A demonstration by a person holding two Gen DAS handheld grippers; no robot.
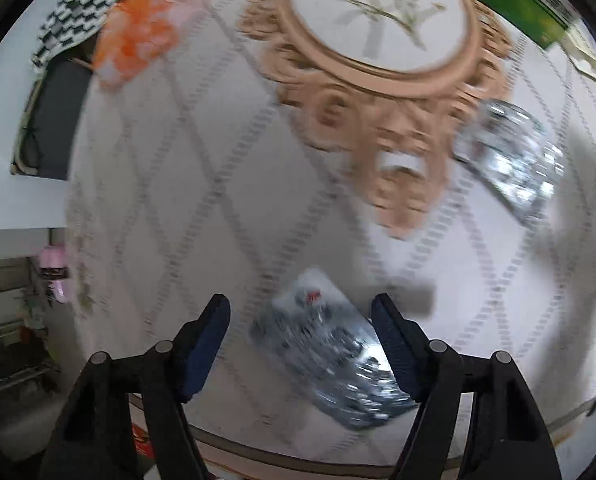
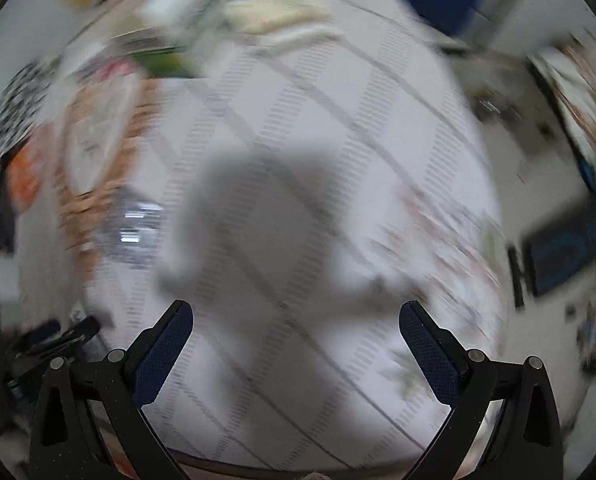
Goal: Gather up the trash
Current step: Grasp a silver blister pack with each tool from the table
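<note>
Tablecloth, white with grey dashed diamonds, fills both views. Past its middle lies a tan ornate frame around a floral panel. An orange-white wad sits at the cloth's far left edge, a green box at its far right. One foil wrapper lies beside the frame; another wrapper lies near the cloth's front edge, between the left gripper's parted jaws; whether either pad touches it is unclear. The right gripper hangs wide apart over bare cloth.
</note>
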